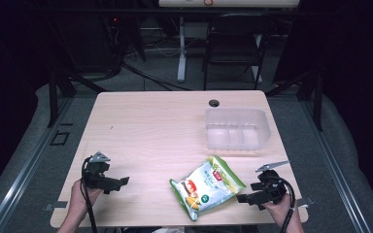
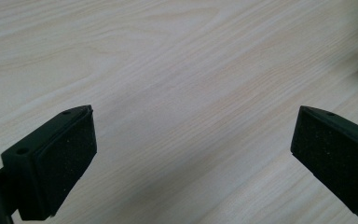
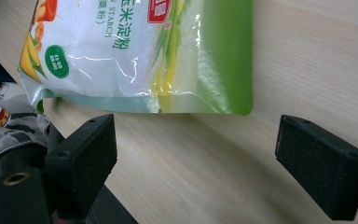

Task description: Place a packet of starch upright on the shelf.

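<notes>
A green and white starch pouch [image 1: 207,187] lies flat on the wooden table [image 1: 150,126] near its front edge. My right gripper [image 1: 243,198] sits just right of the pouch, pointing at it, open with bare wood between its jaws. In the right gripper view the pouch's sealed edge [image 3: 168,74] lies a short way beyond the black pads [image 3: 324,163], not touching them. My left gripper [image 1: 124,181] rests at the front left, open over bare wood, its pads [image 2: 65,154] wide apart.
A clear plastic compartment container [image 1: 236,128] stands on the right half of the table, behind the pouch. A cable hole [image 1: 214,103] marks the far edge. A folding chair [image 1: 235,43] and a table leg stand on the floor beyond.
</notes>
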Demonstrator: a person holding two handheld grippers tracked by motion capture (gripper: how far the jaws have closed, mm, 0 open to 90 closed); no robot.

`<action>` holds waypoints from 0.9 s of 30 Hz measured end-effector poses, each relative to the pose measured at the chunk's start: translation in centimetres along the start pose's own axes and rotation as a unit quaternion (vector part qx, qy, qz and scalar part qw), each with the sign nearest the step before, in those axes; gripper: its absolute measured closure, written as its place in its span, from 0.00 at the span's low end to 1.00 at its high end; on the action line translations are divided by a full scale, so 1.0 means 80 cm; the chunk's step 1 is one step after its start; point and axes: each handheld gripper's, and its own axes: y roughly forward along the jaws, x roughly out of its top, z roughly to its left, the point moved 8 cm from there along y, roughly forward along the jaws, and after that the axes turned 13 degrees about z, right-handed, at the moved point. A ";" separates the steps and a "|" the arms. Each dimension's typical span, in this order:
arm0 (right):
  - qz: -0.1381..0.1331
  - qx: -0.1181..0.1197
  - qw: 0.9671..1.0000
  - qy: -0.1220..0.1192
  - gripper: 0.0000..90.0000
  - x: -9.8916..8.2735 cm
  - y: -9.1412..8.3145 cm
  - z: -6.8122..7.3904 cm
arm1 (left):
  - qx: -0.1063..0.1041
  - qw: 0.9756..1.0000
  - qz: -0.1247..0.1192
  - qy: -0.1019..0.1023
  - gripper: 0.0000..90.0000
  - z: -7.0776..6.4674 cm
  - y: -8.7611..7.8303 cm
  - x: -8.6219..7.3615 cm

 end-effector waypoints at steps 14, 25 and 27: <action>0.033 0.042 0.998 0.019 0.21 0.012 0.025 0.009 | 0.001 1.000 0.003 0.000 0.00 0.001 0.000 0.000; 0.002 0.072 0.995 0.062 0.23 0.040 0.034 0.003 | -0.001 1.000 0.008 -0.002 0.00 0.000 0.000 -0.002; 0.005 0.070 0.996 0.059 0.22 0.042 0.033 0.000 | 0.001 1.000 0.007 -0.003 0.00 0.000 0.001 -0.002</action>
